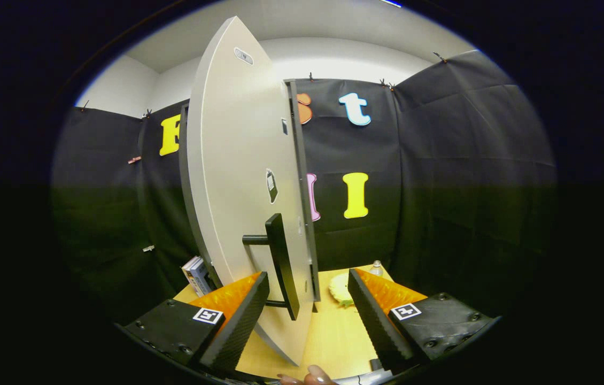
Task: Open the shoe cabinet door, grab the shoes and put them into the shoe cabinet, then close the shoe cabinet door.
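Jaws of gripper [308,299] wide apart, w/ door handle [282,264] of open cabinet door [240,176] between, gripping nothing.

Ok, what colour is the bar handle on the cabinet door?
Black, on the pale grey door; the bar handle shows best in the gripper view, between the open fingers.

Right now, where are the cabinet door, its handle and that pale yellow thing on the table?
cabinet door [238,160]: gripper view, its pale flat face.
handle [282,262]: gripper view, the dark upright bar between the open jaws.
pale yellow thing [342,289]: gripper view, its frilly edge beyond the door.
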The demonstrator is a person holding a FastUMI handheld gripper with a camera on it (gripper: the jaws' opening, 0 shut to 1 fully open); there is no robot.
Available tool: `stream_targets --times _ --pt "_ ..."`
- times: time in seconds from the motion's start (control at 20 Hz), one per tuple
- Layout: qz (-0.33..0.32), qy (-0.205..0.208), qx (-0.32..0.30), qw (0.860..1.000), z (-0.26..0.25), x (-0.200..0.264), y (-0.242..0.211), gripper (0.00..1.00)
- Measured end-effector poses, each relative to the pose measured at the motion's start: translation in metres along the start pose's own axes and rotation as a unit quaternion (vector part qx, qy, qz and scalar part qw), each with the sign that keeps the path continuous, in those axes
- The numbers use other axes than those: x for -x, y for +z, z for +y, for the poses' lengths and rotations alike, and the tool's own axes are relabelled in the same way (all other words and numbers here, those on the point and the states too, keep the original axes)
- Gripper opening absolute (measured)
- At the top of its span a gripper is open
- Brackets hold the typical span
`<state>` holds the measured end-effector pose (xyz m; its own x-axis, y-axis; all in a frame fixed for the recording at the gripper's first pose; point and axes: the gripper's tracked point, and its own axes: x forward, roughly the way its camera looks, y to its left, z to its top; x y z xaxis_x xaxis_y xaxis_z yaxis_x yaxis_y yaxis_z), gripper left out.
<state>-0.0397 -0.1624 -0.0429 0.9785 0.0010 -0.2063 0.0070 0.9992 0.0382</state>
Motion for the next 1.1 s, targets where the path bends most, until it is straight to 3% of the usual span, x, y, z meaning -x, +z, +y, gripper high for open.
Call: stream_targets --times 0.8,1.1 --pt "-0.029 0.079 -0.004 0.996 0.195 -0.067 -0.008 0.98" --pt "-0.028 0.084 -0.004 0.996 0.217 -0.075 -0.012 0.98"
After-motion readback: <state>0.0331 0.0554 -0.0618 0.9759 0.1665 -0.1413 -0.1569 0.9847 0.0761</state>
